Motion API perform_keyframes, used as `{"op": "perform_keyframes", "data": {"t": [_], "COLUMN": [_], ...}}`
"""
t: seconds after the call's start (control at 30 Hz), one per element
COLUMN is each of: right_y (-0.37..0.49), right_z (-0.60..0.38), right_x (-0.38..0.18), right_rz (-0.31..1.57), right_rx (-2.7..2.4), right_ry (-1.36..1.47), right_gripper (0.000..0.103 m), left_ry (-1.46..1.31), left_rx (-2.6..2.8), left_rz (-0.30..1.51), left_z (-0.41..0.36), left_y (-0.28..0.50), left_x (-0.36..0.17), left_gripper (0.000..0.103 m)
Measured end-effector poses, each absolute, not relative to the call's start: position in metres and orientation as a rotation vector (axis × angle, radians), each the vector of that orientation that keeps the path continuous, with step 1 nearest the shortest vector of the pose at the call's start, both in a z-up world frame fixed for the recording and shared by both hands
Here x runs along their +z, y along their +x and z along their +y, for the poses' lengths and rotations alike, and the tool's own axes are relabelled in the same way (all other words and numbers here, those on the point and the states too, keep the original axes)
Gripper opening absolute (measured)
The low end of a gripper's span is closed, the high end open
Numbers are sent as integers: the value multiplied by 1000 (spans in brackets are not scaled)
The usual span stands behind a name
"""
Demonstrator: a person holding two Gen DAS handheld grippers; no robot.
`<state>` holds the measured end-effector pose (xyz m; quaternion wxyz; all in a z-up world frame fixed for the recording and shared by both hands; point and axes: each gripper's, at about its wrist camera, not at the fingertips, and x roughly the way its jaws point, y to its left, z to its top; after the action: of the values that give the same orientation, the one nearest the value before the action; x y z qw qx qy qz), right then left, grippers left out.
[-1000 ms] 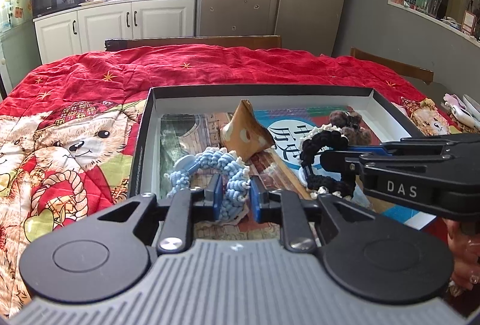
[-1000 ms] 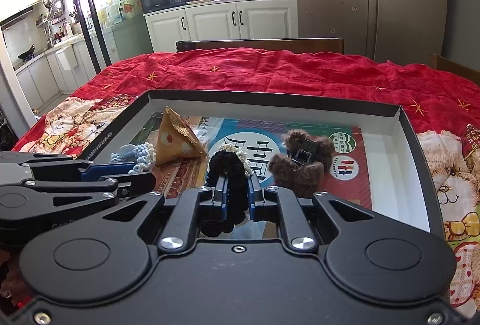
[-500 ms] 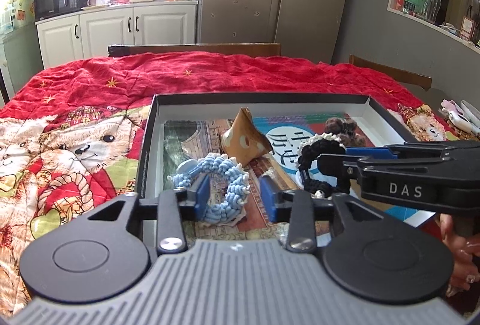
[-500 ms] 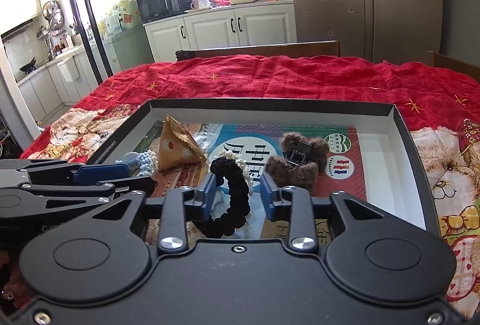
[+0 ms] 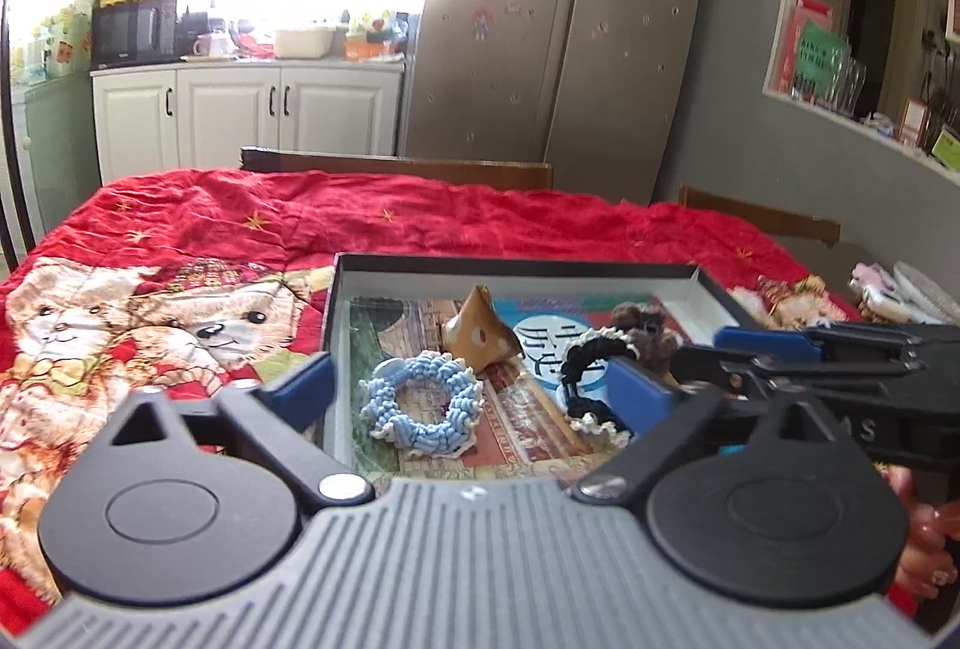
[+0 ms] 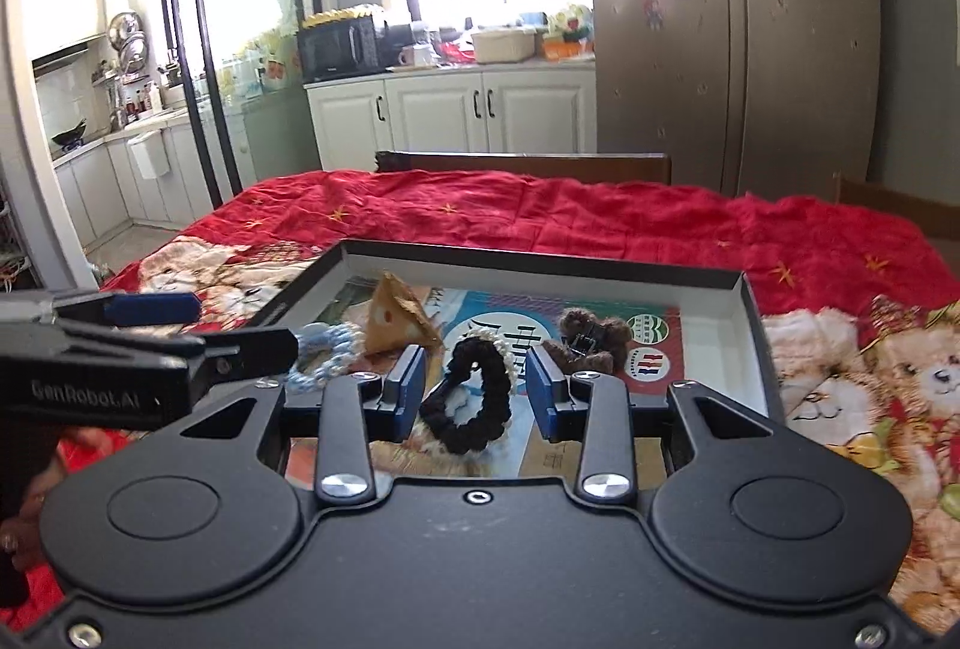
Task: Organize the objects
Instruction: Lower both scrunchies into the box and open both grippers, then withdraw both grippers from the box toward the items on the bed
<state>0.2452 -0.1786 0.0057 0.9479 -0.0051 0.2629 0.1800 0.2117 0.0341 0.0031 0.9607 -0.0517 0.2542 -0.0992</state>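
Left gripper [image 5: 474, 391] jaws just spread wide, released; blue scrunchie [image 5: 420, 403] lies between them, untouched, in the box [image 5: 516, 266]. Right gripper [image 6: 477, 382] jaws apart; black scrunchie [image 6: 474, 397] lies between, clear of both pads.

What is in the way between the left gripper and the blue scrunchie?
Nothing visible. The blue scrunchie lies flat in the box, straight ahead of the left gripper, whose fingers have just opened wide, off it. The black scrunchie lies off to its right.
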Motion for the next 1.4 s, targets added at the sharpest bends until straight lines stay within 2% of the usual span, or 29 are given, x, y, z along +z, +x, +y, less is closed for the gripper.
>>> {"op": "perform_keyframes", "data": {"t": [0.3, 0.53, 0.6, 1.0, 1.23, 1.4], "right_y": [178, 129, 114, 64, 65, 70], "right_z": [-191, -213, -225, -271, -258, -258], "right_x": [27, 32, 32, 0, -20, -32], "right_rz": [480, 481, 476, 508, 563, 608], "right_rx": [393, 357, 328, 228, 248, 242], "right_ry": [-30, -55, -64, -85, -91, -76], "right_gripper": [42, 45, 49, 49, 44, 40], "left_ry": [-4, -122, -137, -22, -21, -19], "left_rx": [-183, -201, -183, -294, -370, -376], "left_rz": [448, 438, 426, 552, 608, 637], "left_z": [28, 41, 45, 47, 36, 35], "left_y": [166, 133, 124, 93, 94, 101], "left_x": [17, 19, 19, -16, -35, -42], "left_gripper": [103, 103, 103, 103, 86, 78]}}
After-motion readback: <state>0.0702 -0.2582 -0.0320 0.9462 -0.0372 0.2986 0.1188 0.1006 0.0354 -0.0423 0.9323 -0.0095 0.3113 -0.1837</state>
